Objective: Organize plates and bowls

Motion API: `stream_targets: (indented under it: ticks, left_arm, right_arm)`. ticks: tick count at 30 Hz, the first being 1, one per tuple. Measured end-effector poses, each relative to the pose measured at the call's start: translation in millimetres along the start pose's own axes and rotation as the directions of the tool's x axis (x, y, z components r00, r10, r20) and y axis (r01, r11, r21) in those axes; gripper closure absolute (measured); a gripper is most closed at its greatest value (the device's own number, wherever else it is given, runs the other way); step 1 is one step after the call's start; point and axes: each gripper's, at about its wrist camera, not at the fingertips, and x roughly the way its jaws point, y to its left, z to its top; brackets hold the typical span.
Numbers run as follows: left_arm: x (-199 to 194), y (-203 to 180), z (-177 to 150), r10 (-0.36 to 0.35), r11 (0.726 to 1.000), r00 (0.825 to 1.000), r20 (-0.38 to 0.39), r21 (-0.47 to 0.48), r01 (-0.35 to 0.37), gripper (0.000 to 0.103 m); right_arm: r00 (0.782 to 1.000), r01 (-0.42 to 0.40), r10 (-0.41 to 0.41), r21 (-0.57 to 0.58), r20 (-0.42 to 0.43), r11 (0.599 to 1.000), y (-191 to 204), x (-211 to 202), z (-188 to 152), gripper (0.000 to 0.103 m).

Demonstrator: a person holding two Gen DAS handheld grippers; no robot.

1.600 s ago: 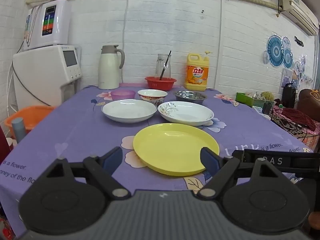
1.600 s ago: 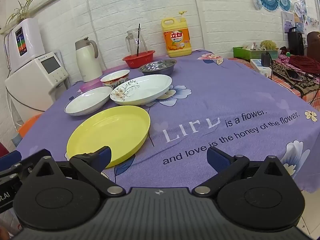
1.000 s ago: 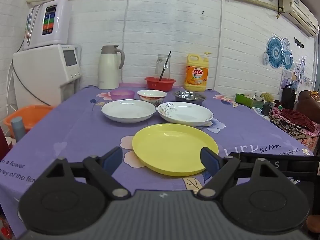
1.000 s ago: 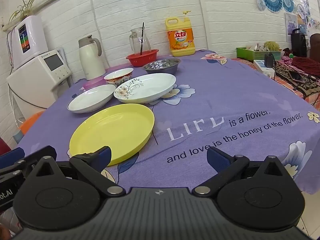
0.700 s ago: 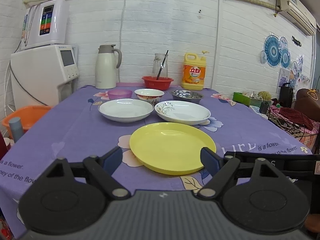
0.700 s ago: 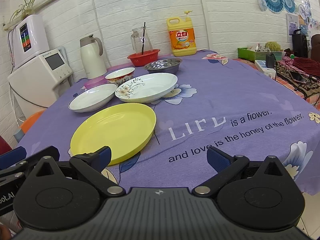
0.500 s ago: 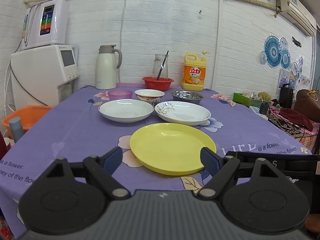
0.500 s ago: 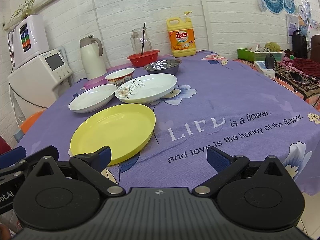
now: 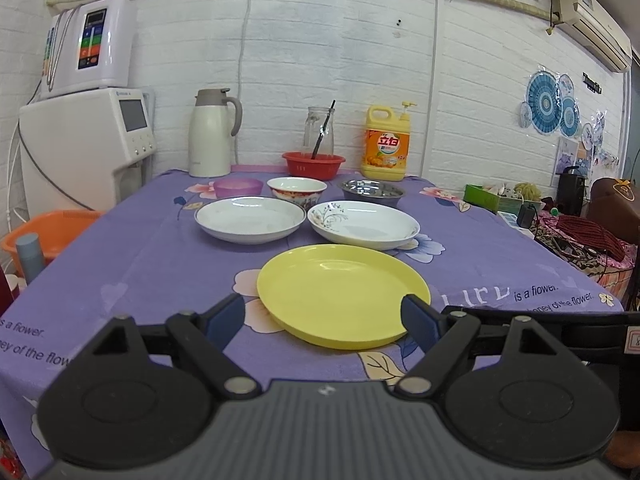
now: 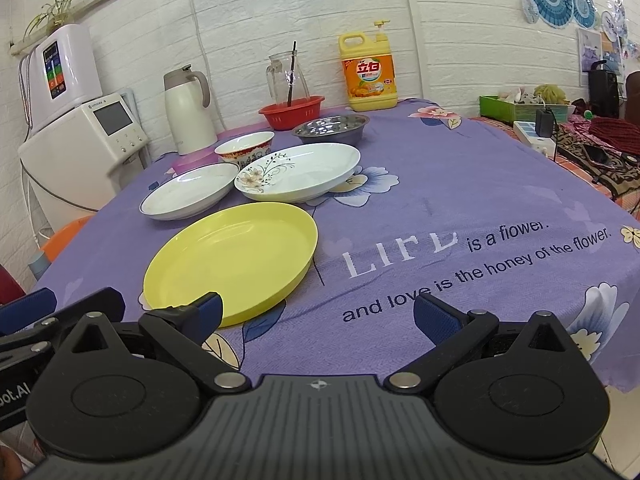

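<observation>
Yellow plate [image 9: 343, 294] flat, rim up, round, w/o long axis.

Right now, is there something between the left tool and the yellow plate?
No. The left tool is open just in front of the yellow plate, and only bare purple tablecloth lies between them. The other dishes sit behind the plate.

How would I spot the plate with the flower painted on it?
Start at the yellow plate nearest the table's front edge. Two white plates sit side by side just behind it; take the right one, in front of the steel bowl. Only it has a flower sprig painted inside; the left white plate is plain.
</observation>
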Motion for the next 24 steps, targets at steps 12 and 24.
stream_targets:
  ticks: [12, 24]
  left_arm:
    - [-0.5, 0.6, 0.4, -0.003, 1.0, 1.0, -0.001, -0.003, 0.003, 0.02]
    - [7.3, 9.5, -0.7, -0.013, 1.0, 1.0, -0.02, -0.022, 0.013, 0.02]
  right_arm:
    - [1.0, 0.0, 0.0, -0.011, 0.001, 1.0, 3.7, 1.2, 0.2, 0.0]
    - [1.0, 0.005, -0.005, -0.006, -0.005, 1.0, 1.6, 5.9, 0.4, 0.0]
